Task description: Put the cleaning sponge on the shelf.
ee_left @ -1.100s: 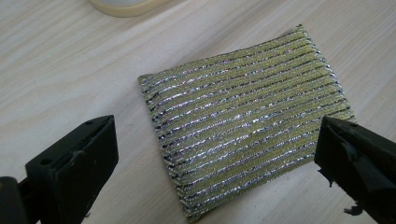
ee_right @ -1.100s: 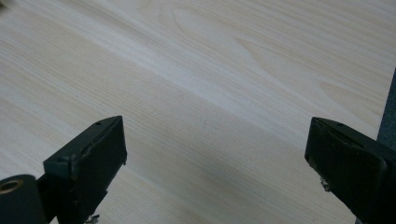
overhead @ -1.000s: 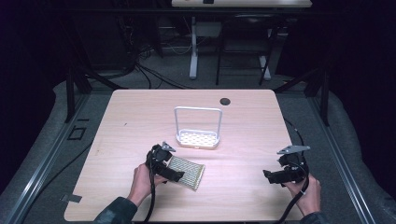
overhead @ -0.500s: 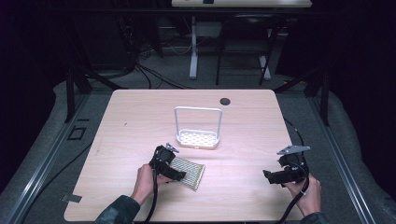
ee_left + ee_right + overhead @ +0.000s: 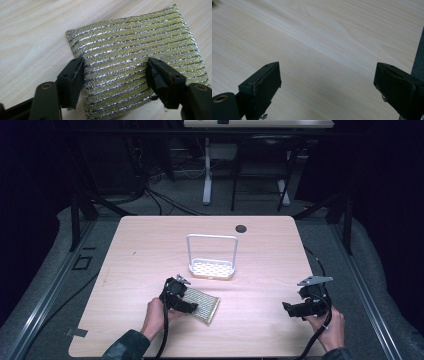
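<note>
L gripper (image 5: 186, 303) sits low over the near-left part of the table (image 5: 150, 250), held by the person's left hand (image 5: 156, 316), w/ a dark sleeve (image 5: 125, 347) coming in from the bottom edge. Its jaws have just been closing, and the scourer (image 5: 202, 303) is between them: in the left gripper view the two black pads (image 5: 75, 80) press on opposite long edges of the scourer (image 5: 135, 65), one on each side, fabric slightly dented at the right pad, so it is pinching the pad across its width. The scourer is a flat yellow-green cushion w/ silver and dark stripes, lying flat on the wood, a bit skewed to the table edge, just in front of the rack (image 5: 211, 268) but apart from it. The rack is a small white tray w/ a perforated floor and a tall wire hoop, standing upright near table centre. Behind it, near the far edge, a dark round hole (image 5: 241, 228) in the top. R gripper (image 5: 292, 309) is at the near-right, well apart from scourer and rack, held in the right hand (image 5: 327, 327), grey plate (image 5: 314, 280) on top, cable trailing off the edge. In the right gripper view its jaws stand spread wide over bare wood (image 5: 319, 50), nothing between them.
</note>
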Tool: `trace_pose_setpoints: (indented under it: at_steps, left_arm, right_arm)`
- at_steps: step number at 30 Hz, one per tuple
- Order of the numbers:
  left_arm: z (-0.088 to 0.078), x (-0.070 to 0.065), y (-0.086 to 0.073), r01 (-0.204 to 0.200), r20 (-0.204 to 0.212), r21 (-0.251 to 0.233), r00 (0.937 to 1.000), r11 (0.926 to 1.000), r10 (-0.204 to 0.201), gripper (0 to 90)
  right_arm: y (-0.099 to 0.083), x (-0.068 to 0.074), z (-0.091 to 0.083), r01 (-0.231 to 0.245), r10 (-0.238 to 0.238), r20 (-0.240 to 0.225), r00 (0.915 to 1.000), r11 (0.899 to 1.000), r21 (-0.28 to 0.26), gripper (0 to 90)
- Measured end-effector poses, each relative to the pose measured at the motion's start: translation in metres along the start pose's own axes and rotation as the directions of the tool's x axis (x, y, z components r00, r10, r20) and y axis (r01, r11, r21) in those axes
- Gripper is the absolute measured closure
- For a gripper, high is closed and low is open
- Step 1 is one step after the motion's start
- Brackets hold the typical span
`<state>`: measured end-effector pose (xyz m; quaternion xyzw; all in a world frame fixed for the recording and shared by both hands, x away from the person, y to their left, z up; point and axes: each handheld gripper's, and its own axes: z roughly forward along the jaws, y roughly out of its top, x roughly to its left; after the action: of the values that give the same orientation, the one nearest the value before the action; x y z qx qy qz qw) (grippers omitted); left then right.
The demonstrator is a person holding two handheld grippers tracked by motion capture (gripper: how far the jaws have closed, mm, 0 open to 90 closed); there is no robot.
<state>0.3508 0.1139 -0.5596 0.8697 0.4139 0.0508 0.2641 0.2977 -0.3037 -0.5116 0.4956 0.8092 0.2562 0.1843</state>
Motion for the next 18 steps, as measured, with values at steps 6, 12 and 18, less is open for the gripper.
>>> trace_pose_setpoints:
  at_steps: [6,12,18]
  left_arm:
    - [-0.0005,-0.002,-0.001,0.007,-0.006,-0.008,1.0,0.9999,-0.007,40.8]
    - [-0.0011,-0.0032,-0.0025,0.007,-0.004,-0.02,1.0,0.9998,-0.008,47.0]
    - [-0.0014,-0.0069,-0.0035,-0.007,-0.001,-0.034,1.0,0.9994,0.007,54.7]
  right_arm:
    - [0.0,0.0002,-0.0001,0.002,-0.002,0.001,1.0,1.0,0.001,8.4]
    - [-0.0001,0.0004,0.0001,0.002,-0.002,0.002,1.0,1.0,0.001,9.2]
    - [-0.0006,0.0005,0.001,0.006,-0.006,0.003,1.0,1.0,0.001,10.0]
